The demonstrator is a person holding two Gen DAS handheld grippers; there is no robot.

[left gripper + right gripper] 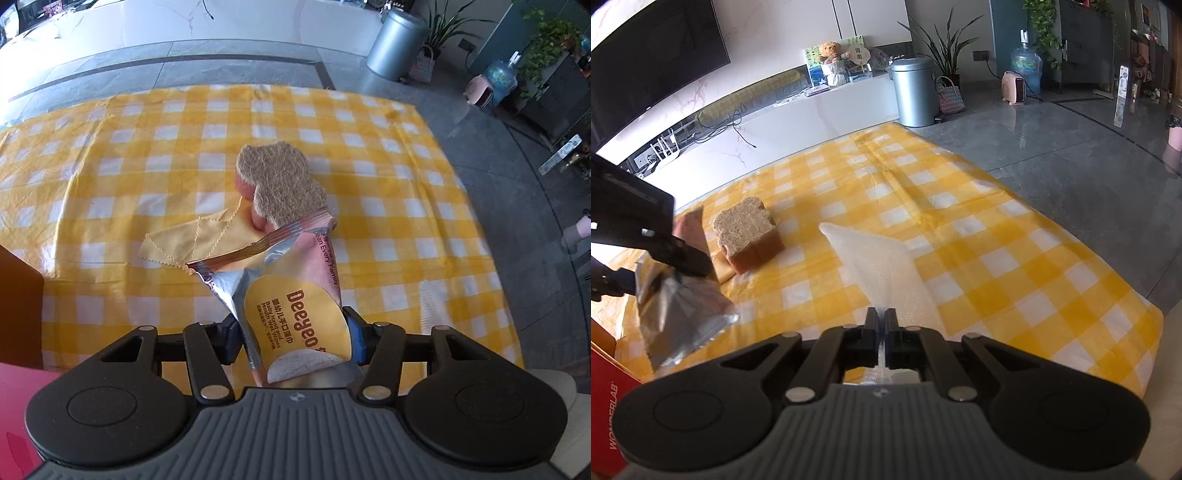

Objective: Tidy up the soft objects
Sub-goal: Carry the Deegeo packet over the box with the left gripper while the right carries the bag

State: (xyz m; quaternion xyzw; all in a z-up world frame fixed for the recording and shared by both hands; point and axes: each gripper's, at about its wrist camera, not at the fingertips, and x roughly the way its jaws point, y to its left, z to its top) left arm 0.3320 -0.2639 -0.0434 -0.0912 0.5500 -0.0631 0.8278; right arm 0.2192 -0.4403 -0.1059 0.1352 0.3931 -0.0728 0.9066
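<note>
Left hand-held gripper (293, 338): jaws closed around a wet wipes pack (295, 295), held clear of the checked tabletop (110, 166). Right hand-held gripper (882, 332): jaws nearly together, pinching a white bubble-wrap sheet (882, 266). Scouring sponge (280, 181) and yellow cloth (207, 240) lie touching, unsorted. Red box (609, 398) at left edge, probable destination. Judged midway: two items in hand, two left.

One wipes pack (295, 295), one sponge (280, 181), one yellow cloth (207, 240), one white sheet (882, 269).
</note>
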